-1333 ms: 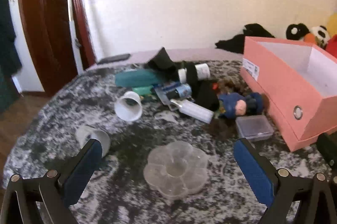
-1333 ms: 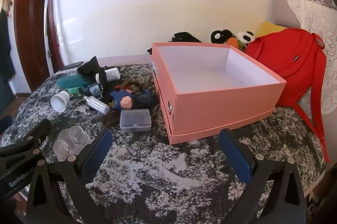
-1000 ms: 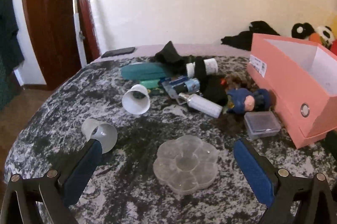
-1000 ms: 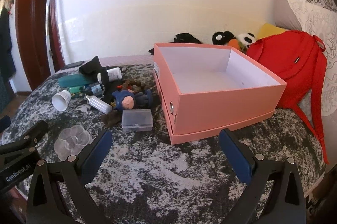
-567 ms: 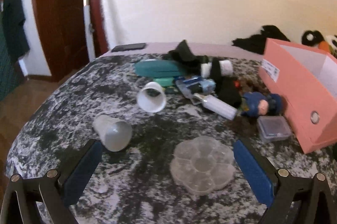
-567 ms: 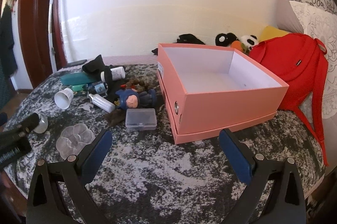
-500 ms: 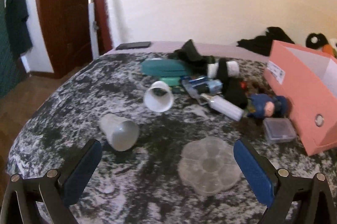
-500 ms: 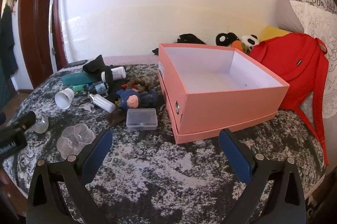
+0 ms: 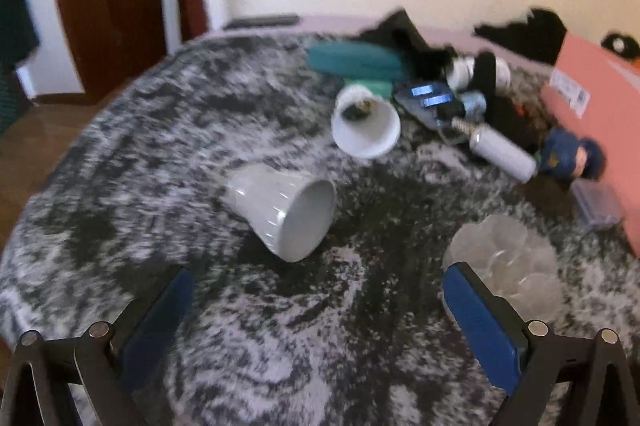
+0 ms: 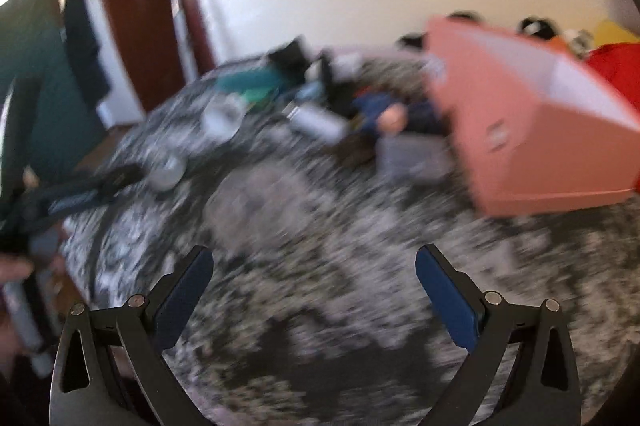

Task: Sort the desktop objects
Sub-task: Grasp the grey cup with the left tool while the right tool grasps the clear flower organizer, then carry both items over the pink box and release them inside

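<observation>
The left claw point(image 9: 316, 290) is held wide open and empty above the near part of the tabletop point(image 9: 168, 129), which is covered in a mottled grey and black cloth. A translucent grey cup point(image 9: 282, 209) is seen lying on its side just beyond the gap between the fingers, its mouth turned to the near right, with bare cloth all round it. A white cup point(image 9: 366, 123) lies farther off, also on its side, at the near edge of a clutter of bottles, a teal case point(image 9: 352, 59) and black cloth. A clear flower-shaped box point(image 9: 508, 262) is partly hidden behind the right finger. A small clear case point(image 9: 598, 205) and a blue doll point(image 9: 572, 157) are crowded against the pink box point(image 9: 600, 93) at the far right. The rounded left edge of the tabletop drops to a wooden floor. The right claw point(image 10: 314, 280) is likewise spread open and holds nothing; its view is heavily blurred, and only open cloth is made out ahead of it, with the pink box to the far right.
</observation>
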`<state>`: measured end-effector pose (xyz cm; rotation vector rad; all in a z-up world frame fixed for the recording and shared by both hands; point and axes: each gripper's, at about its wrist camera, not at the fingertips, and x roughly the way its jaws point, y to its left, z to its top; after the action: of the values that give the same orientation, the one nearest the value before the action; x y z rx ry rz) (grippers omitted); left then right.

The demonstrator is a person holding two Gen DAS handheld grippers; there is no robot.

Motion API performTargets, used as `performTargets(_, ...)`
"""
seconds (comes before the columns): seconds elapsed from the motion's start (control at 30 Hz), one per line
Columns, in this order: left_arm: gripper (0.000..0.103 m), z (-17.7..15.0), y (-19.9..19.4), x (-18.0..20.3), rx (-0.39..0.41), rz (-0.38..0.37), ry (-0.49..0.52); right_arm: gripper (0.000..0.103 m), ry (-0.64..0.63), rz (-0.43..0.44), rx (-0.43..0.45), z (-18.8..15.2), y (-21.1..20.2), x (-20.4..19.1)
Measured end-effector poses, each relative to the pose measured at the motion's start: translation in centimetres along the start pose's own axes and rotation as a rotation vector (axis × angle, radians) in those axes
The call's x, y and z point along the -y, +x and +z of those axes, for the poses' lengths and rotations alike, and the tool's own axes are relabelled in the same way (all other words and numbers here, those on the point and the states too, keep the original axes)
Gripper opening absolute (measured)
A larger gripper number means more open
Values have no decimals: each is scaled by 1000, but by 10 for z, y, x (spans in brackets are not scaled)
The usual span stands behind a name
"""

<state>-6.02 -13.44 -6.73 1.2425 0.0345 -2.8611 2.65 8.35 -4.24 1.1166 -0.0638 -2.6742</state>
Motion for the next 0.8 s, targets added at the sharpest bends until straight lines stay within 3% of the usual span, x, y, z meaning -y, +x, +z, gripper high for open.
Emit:
performTargets(0.13,103,6,26,6,-44,-41,-3,103,-113,-4,-46,-7,32,-27)
performTargets(0.33,103,24,64,3,-69,0,-42,103,-196,-42,-136,1,92,-34)
performTargets(0.47,102,30,83,-8,-99,-16,-91,103,-209,-28,-113,18,120,-39)
performTargets(0.5,97,31,88,-11,-105,-23,-102,103,-213,-19,-116,23,126,-41)
performTargets(0.53,65,32,93,-13,-119,-29,-104,103,-218,1,-127,27,131,-42)
performTargets(0.63,62,32,90,-18,-126,-43,-124,102,-194,57,-123,31,130,-37)
performTargets(0.8,62,47,44,-18,-14,-75,-165,101,-139,90,-78,35,106,-30)
